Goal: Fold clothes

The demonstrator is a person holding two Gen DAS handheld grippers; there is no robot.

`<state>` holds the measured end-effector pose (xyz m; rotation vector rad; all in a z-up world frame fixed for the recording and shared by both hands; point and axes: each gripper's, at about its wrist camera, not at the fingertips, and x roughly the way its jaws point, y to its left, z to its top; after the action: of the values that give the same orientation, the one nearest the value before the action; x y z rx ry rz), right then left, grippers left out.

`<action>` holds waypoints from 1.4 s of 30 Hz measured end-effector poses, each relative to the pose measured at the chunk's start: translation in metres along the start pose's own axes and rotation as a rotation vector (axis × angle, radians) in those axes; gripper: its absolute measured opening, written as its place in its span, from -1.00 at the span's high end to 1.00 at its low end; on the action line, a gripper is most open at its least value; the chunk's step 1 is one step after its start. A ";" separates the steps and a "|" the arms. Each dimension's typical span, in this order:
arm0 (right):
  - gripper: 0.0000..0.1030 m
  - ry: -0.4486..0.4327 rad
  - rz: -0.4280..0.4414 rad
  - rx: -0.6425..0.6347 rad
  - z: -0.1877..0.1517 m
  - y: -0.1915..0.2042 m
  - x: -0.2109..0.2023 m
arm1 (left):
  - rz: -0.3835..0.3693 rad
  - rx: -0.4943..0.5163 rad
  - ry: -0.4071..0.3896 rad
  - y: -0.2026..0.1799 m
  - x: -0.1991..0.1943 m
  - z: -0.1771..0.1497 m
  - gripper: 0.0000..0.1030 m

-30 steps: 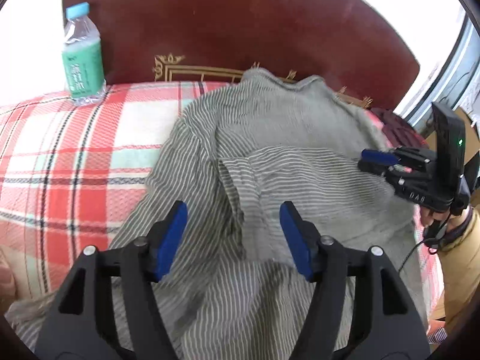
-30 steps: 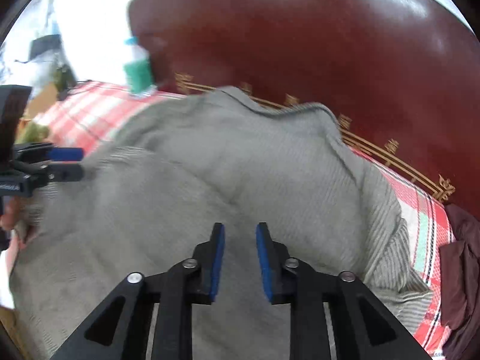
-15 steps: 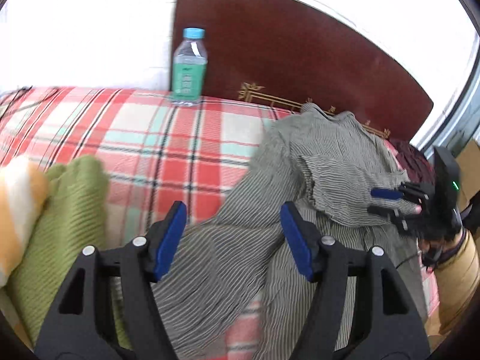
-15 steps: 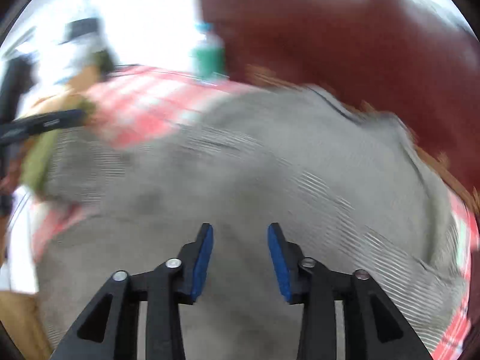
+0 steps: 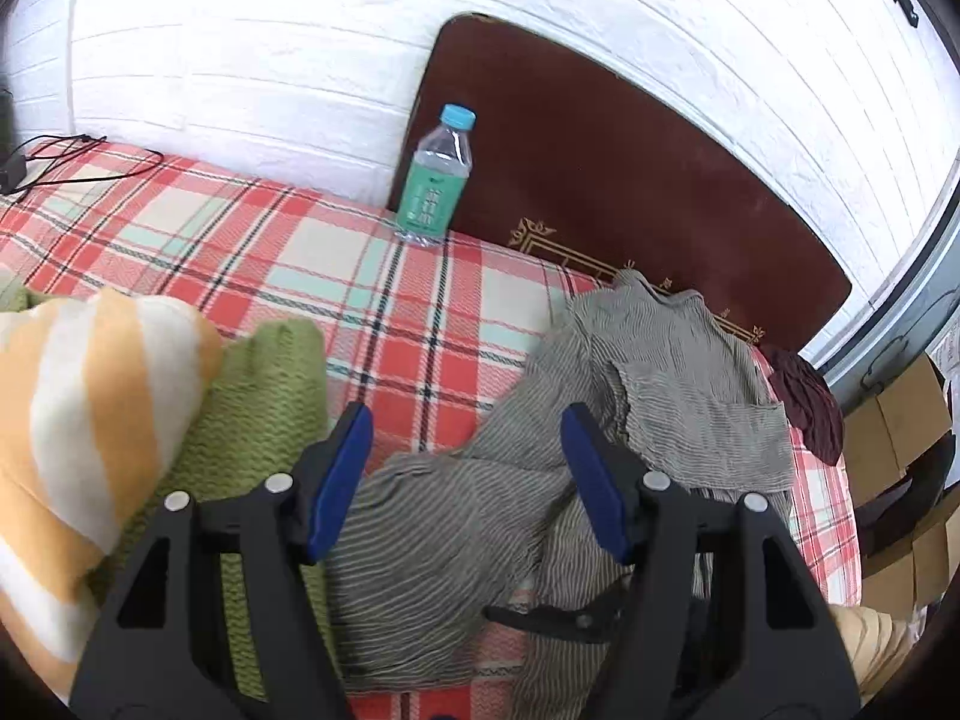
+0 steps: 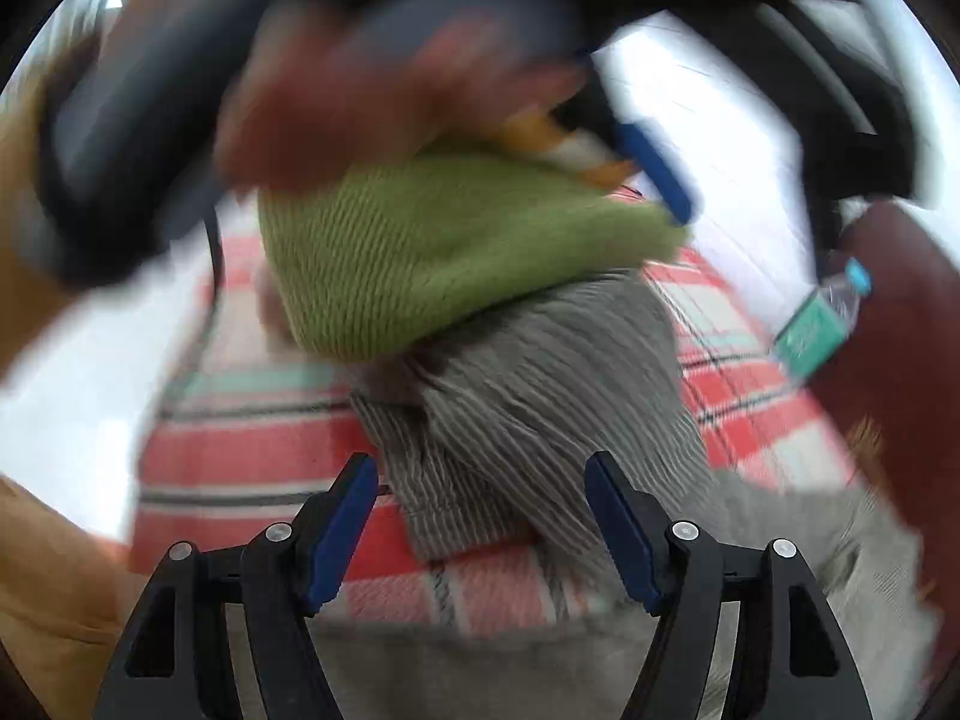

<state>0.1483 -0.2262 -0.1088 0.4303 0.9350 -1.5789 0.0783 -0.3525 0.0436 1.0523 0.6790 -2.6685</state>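
Left wrist view: the left gripper (image 5: 465, 480) is held fairly wide, nothing gripped; the grey striped cotton shirt (image 5: 600, 456) lies crumpled ahead and right of it.

Right wrist view: the right gripper (image 6: 480, 528) is opening, empty, a shirt fold between the jaws. A single edge should be pinched.

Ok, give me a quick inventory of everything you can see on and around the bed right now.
striped shirt: one, grey with thin white stripes, crumpled on the bed, a sleeve reaching toward the green knit
green knit: one, green, left part of the bed
striped garment: one, orange and white, on the green knit
dark garment: one, maroon, right edge of the bed
water bottle: one, clear with green label, upright by the headboard
headboard: one, dark red-brown
bedsheet: one, red plaid
black cable: one, far left
cardboard boxes: brown, beside the bed
left gripper: open, empty
right gripper: jaws opening, above a sleeve
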 end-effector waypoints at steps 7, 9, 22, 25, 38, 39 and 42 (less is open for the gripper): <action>0.84 0.079 0.028 0.126 0.009 -0.022 0.031 | -0.022 -0.045 -0.016 0.018 -0.011 0.000 -0.29; 0.88 0.041 0.123 0.271 0.003 -0.051 0.020 | -0.035 -0.044 -0.023 0.020 -0.015 -0.002 -0.29; 0.88 -0.322 0.209 1.107 -0.138 -0.253 -0.116 | -0.164 0.150 0.010 -0.047 0.001 -0.012 -0.30; 0.82 -0.250 0.124 1.207 -0.186 -0.265 -0.123 | -0.179 0.206 0.049 -0.071 0.024 -0.015 -0.30; -0.06 0.060 -0.257 0.760 -0.166 -0.199 -0.135 | -0.165 0.184 0.231 -0.079 0.088 -0.048 -0.30; -0.10 0.058 -0.257 0.679 -0.153 -0.185 -0.137 | -0.173 0.182 0.241 -0.080 0.090 -0.051 -0.30; -0.19 0.064 -0.256 0.402 -0.119 -0.148 -0.128 | -0.205 0.162 0.266 -0.082 0.096 -0.060 -0.30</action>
<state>0.0128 -0.0543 -0.0402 0.6646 0.7386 -2.0080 0.0160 -0.2530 -0.0324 1.4754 0.6570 -2.8245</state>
